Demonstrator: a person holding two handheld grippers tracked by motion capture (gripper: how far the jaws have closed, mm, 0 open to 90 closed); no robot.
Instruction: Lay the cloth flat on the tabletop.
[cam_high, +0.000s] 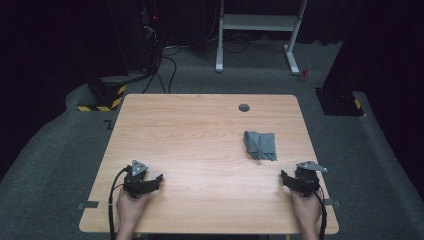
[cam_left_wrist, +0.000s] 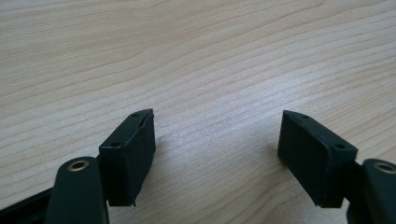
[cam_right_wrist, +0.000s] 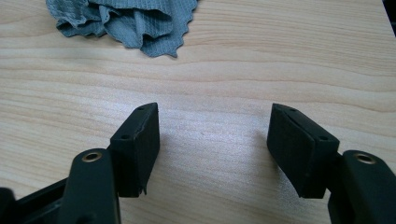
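A crumpled grey cloth (cam_high: 260, 145) lies on the right half of the wooden table (cam_high: 200, 150). In the right gripper view the cloth (cam_right_wrist: 126, 21) sits at the top left, well beyond the jaws. My right gripper (cam_high: 295, 176) rests near the table's front right corner, open, with bare wood between its pads (cam_right_wrist: 140, 144). My left gripper (cam_high: 150, 177) rests near the front left, also open and holding nothing; its pads (cam_left_wrist: 133, 154) stand wide apart over the tabletop. A hand holds each gripper from the near edge.
A small dark round grommet (cam_high: 244, 107) sits near the table's far edge. Beyond the table are a white desk frame (cam_high: 257, 30), cables on the grey carpet, and black stands with yellow-black striped bases (cam_high: 102, 100).
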